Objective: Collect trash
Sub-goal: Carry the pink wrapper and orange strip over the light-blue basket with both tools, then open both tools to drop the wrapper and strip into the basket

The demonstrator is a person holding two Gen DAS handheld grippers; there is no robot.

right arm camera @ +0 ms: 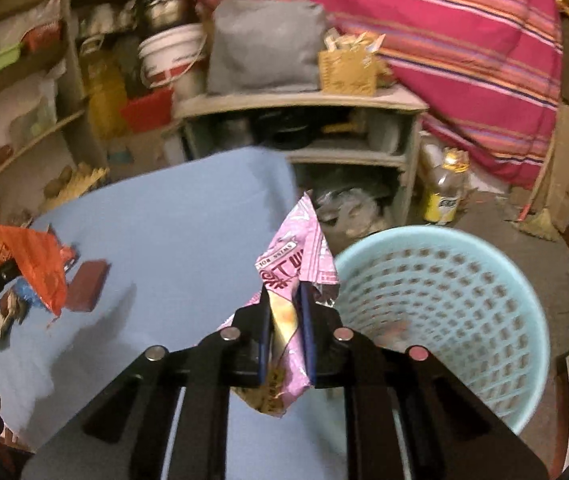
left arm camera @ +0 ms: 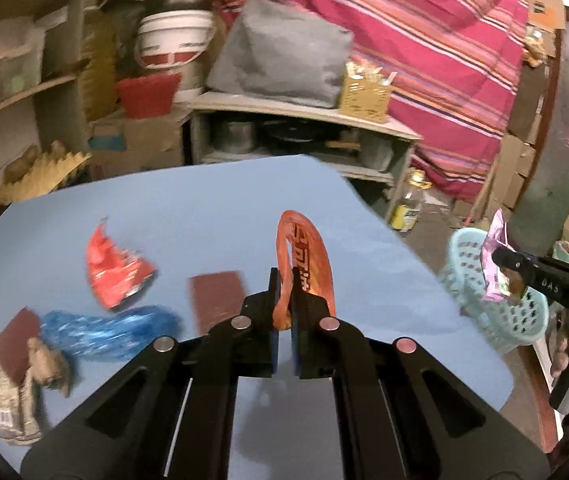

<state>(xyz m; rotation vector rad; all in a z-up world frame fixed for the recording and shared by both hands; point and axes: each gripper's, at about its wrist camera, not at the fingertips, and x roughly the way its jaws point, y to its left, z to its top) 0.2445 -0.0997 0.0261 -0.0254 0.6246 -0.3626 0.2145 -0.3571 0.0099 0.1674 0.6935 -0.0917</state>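
Note:
My left gripper (left arm camera: 284, 276) is shut on an orange wrapper (left arm camera: 306, 256), which stands up above the blue table (left arm camera: 204, 208). On the table to its left lie a red wrapper (left arm camera: 118, 276), a blue plastic bag (left arm camera: 112, 330), a brown card (left arm camera: 216, 300) and a crumpled grey-brown packet (left arm camera: 16, 380). My right gripper (right arm camera: 282, 292) is shut on a pink wrapper (right arm camera: 296, 264), held over the table's right edge beside a light blue basket (right arm camera: 424, 232). In the left wrist view the right gripper (left arm camera: 504, 276) and pink wrapper (left arm camera: 494, 264) hang just over the basket (left arm camera: 512, 320).
Behind the table stands a low grey shelf (left arm camera: 304, 114) with a grey bag and a yellow basket on top. A striped red cloth (left arm camera: 424, 60) hangs at the back right. A plastic jar (right arm camera: 444, 192) sits on the floor beyond the basket. Cluttered shelves fill the left.

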